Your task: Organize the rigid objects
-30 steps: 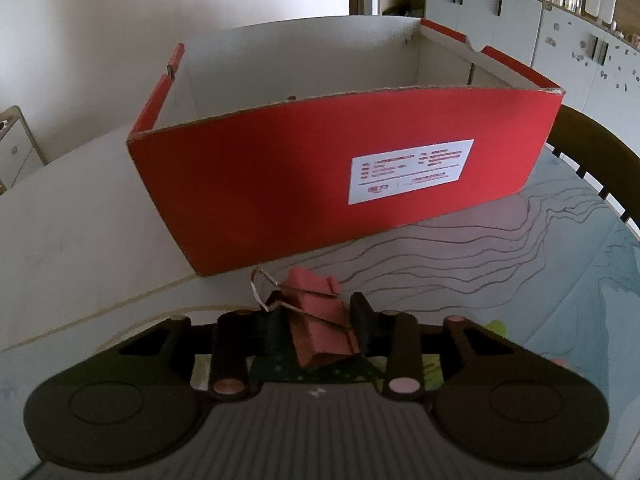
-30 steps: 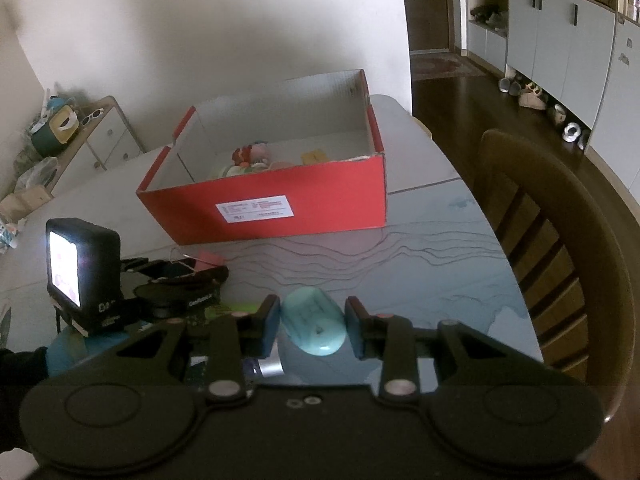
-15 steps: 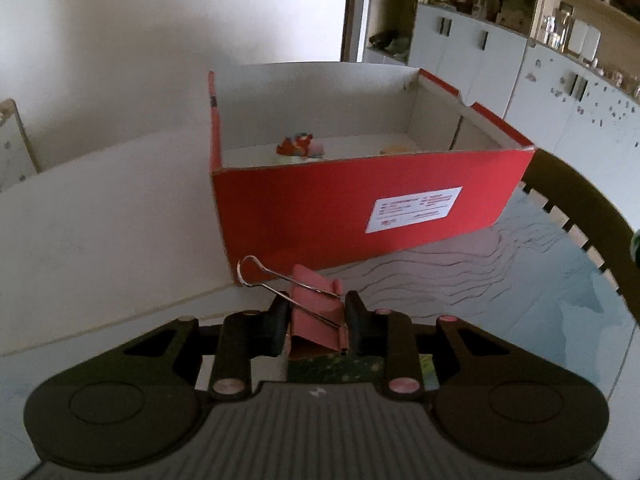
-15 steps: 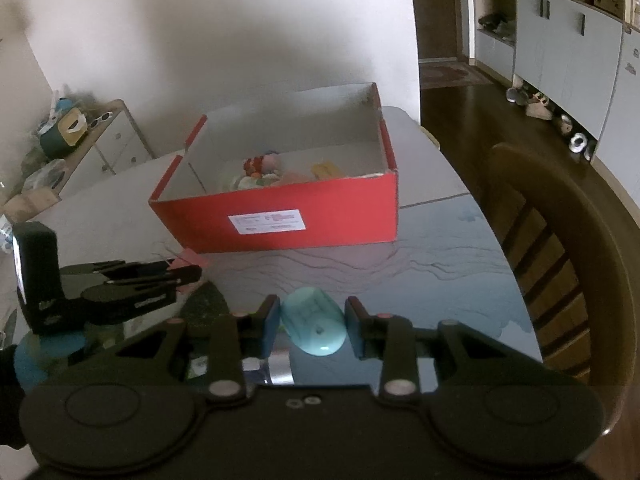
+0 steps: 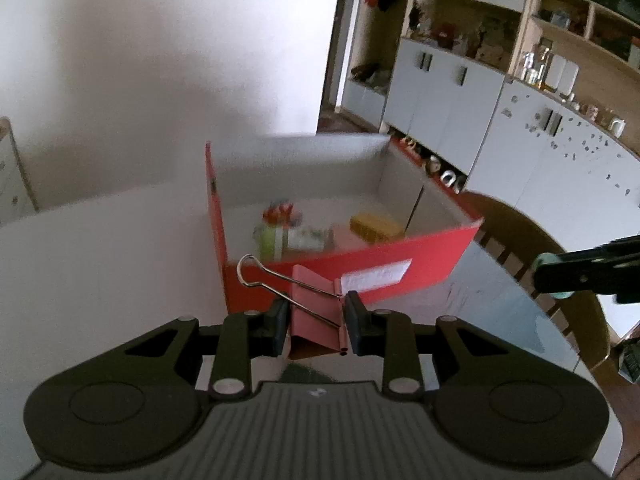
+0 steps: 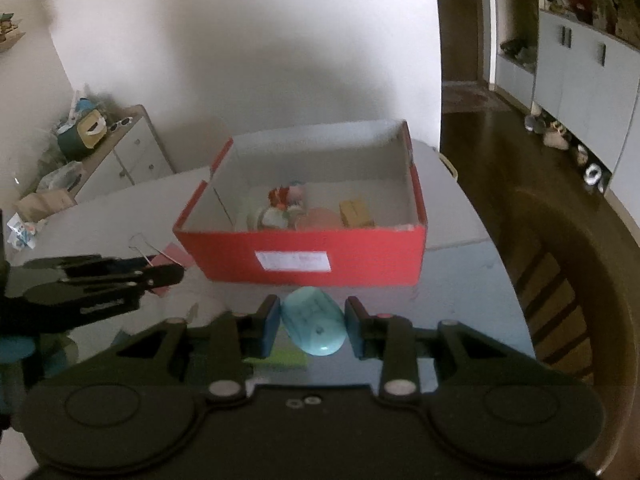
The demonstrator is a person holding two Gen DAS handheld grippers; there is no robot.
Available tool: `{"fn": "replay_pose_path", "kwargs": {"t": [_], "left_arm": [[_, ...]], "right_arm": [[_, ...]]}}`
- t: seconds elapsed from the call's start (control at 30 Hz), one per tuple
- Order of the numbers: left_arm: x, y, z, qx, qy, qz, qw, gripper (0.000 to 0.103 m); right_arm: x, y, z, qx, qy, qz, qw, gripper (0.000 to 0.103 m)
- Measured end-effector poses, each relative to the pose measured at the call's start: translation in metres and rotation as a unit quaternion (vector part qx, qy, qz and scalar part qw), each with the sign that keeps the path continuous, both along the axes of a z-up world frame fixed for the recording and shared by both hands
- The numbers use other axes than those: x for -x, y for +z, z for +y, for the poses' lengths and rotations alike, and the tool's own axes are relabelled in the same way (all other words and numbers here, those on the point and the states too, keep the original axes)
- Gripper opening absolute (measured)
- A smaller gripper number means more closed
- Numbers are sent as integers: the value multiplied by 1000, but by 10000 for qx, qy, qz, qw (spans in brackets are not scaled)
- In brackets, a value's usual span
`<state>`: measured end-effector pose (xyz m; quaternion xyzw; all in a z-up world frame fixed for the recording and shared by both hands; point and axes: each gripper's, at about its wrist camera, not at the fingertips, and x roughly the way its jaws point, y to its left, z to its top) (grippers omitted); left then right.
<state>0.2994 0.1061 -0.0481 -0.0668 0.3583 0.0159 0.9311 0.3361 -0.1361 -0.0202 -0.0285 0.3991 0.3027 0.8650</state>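
My left gripper (image 5: 316, 322) is shut on a pink binder clip (image 5: 316, 316) with wire handles and holds it in the air in front of the red cardboard box (image 5: 440, 256). My right gripper (image 6: 312, 322) is shut on a light blue oval computer mouse (image 6: 314, 320) and holds it above the table, just short of the box's front wall (image 6: 304, 256). The box holds several small items, among them a yellow block (image 5: 376, 226) and a green and white tin (image 5: 276, 238). The left gripper also shows in the right wrist view (image 6: 160, 276), left of the box.
A dark wooden chair (image 6: 572, 280) stands at the table's right edge. The table carries a pale blue patterned mat (image 6: 460, 272). A low cabinet (image 6: 116, 156) with clutter stands at the back left. White cupboards (image 5: 520, 120) line the right wall.
Both grippers have risen with their objects, so the inside of the box now shows. The left gripper lifted the clip off the table and closed tighter on it.
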Motion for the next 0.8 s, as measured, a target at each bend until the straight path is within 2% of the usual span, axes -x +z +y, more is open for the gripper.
{"fn": "replay_pose_path", "kwargs": {"t": [0.17,0.4,0.53,0.8], "left_arm": [[-19,26,3,-96,-107,-137,9998,29],[-63,44,5,-514,-283,-266,9979,28],[-87,43,6,-773,-437,-293,9956,28],[-135,18,0,-1153,-691,-4,9909,29]], "right_arm": [[-16,14,13,-25,59,-249,9997,34],[-46,22,36,121,73,-583,9982,34],[-62,15,52,422,97,-721,9965,34],[-95,-11,78,634,105,-560,9964,34]]}}
